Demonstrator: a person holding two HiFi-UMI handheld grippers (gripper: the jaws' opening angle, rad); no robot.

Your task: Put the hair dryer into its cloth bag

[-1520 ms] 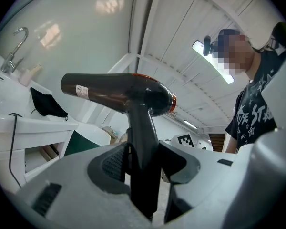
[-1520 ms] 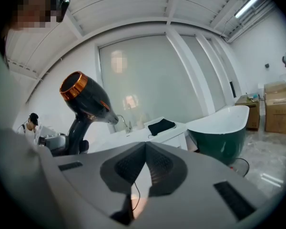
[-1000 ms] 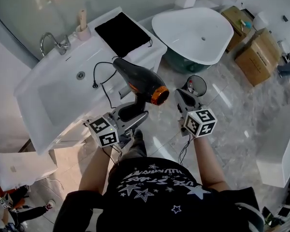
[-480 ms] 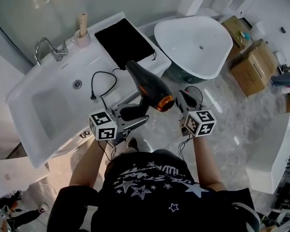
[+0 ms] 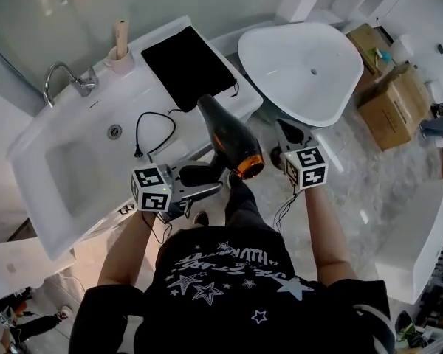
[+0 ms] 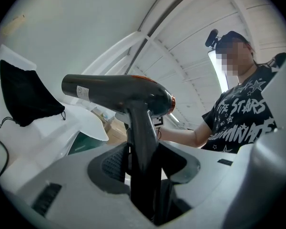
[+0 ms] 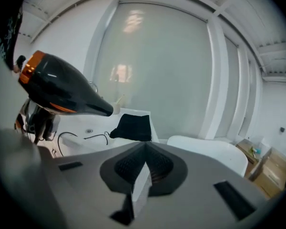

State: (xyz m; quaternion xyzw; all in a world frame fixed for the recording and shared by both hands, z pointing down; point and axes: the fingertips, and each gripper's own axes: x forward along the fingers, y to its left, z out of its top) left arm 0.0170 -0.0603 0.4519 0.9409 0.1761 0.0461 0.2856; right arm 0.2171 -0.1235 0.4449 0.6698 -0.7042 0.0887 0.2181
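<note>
Gripping the hair dryer by its handle in the clenched left gripper, nozzle toward the cloth bag and just short of it, probably for sliding in, with the right gripper pinched empty farther off.

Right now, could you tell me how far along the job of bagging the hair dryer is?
Done: the hair dryer is held in the air. In hand: the left gripper is shut on its handle, nozzle towards the cloth bag; the right gripper is shut and empty. Left: the bag lies flat beside the sink, the cord lies on the sink, and the dryer is not yet in.
</note>
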